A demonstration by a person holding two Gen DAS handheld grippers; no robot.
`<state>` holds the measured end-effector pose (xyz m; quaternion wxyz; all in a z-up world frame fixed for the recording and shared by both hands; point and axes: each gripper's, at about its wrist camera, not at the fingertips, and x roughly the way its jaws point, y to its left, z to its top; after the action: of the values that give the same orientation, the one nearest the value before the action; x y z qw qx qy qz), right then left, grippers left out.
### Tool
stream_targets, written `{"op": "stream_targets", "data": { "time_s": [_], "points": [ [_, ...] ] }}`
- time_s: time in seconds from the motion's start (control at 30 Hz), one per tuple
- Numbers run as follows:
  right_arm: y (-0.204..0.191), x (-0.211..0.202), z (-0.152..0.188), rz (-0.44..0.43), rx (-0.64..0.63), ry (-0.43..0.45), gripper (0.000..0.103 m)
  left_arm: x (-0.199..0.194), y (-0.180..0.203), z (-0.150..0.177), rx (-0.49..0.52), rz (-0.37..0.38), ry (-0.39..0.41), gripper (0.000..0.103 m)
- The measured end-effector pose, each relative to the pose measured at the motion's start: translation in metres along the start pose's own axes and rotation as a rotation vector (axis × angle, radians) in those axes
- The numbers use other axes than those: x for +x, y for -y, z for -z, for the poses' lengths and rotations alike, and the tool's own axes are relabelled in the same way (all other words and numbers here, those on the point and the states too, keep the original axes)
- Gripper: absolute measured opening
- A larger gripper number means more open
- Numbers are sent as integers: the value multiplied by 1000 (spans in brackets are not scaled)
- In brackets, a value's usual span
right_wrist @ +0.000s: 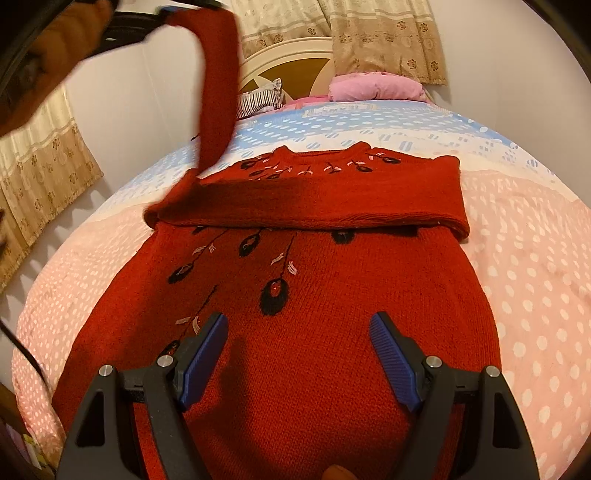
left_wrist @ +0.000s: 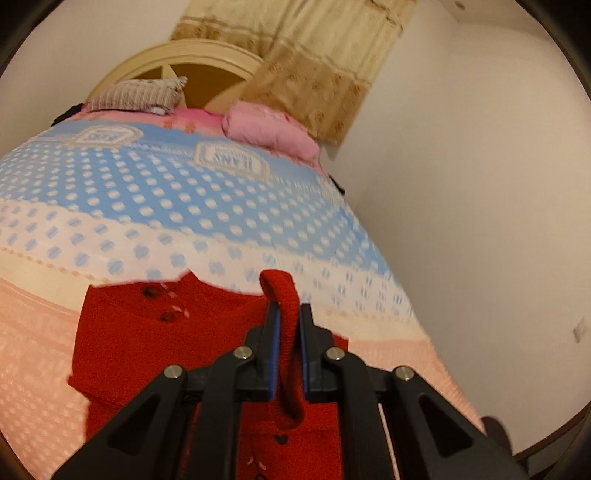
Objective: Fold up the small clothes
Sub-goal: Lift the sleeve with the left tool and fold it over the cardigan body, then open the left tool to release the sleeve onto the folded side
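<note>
A small red knit sweater (right_wrist: 332, 295) with black and pink embroidery lies flat on the bed. Its right sleeve (right_wrist: 332, 201) is folded across the chest. My left gripper (left_wrist: 289, 314) is shut on the cuff of the left sleeve (left_wrist: 284, 295) and holds it up in the air; in the right wrist view that sleeve (right_wrist: 218, 85) hangs from the left gripper (right_wrist: 166, 11) at the top left. My right gripper (right_wrist: 299, 325) is open and empty, hovering over the sweater's lower body.
The bed has a pink and blue dotted bedspread (right_wrist: 524, 258). A pink pillow (right_wrist: 373, 86) and a striped pillow (right_wrist: 258, 98) lie by the headboard (right_wrist: 291, 51). Curtains (right_wrist: 384, 37) hang behind. A white wall (left_wrist: 480, 184) runs along the bed's right side.
</note>
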<state>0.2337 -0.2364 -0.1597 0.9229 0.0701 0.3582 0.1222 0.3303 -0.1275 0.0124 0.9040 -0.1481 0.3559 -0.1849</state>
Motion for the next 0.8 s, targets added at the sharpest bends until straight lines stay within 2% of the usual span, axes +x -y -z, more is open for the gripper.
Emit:
{"op": "stream_targets", "data": {
  "time_s": [0.1, 0.17, 0.23, 0.3, 0.37, 0.4, 0.43, 0.47, 0.53, 0.6, 0.7, 0.8],
  "points": [
    [2, -1, 0, -7, 8, 4, 80, 30, 13, 20, 43, -16, -48, 11],
    [2, -1, 0, -11, 14, 7, 80, 45, 23, 34, 101, -64, -93, 14],
    [3, -1, 1, -16, 19, 9, 80, 52, 27, 46, 152, -71, -140, 15],
    [5, -2, 1, -23, 26, 11, 80, 47, 24, 52, 195, -69, -142, 18],
    [6, -2, 1, -30, 35, 14, 80, 32, 17, 59, 243, -97, -102, 34],
    [7, -2, 1, -32, 37, 14, 80, 26, 11, 61, 257, -108, -84, 49],
    [6, -2, 1, -32, 38, 14, 80, 18, 3, 62, 266, -129, -62, 63],
    [7, -2, 1, -31, 37, 14, 80, 4, -10, 66, 276, -161, -28, 66],
    [6, -2, 1, -27, 35, 13, 80, -6, -29, 73, 300, -208, -2, 68],
    [8, -3, 0, -35, 44, 7, 80, -11, -61, 82, 310, -297, -7, 70],
    [14, -13, -5, -29, 76, -43, 80, -10, -107, 96, 295, -411, -56, 71],
    [20, -40, -23, -54, 76, -67, 80, -2, -148, 104, 242, -451, -111, 71]
  ]
}}
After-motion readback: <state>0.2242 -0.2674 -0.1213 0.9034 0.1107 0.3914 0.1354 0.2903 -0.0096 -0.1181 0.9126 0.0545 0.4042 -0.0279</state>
